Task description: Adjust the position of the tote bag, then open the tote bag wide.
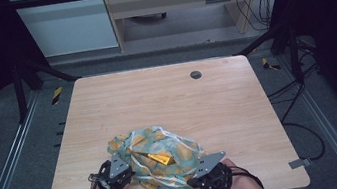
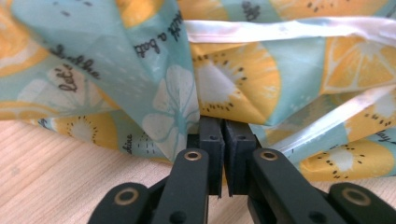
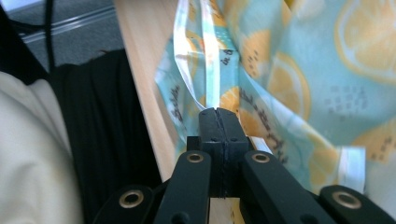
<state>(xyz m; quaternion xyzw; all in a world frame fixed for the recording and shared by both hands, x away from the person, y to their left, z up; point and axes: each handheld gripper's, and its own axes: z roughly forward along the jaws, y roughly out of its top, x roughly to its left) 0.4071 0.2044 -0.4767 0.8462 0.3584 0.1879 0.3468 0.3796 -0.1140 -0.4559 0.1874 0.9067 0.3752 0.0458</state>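
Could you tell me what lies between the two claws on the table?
In the high view, the fruit-print cloth lies bunched between the left claw and right claw.

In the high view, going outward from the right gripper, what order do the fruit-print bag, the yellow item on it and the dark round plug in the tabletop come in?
1. Fruit-print bag: right against the right gripper, on its left.
2. Yellow item: on top of the bag, up-left.
3. Dark round plug: far side of the table.

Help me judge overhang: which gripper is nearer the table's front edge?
The right gripper: it grips the cloth right at the table edge; the left gripper holds farther in.
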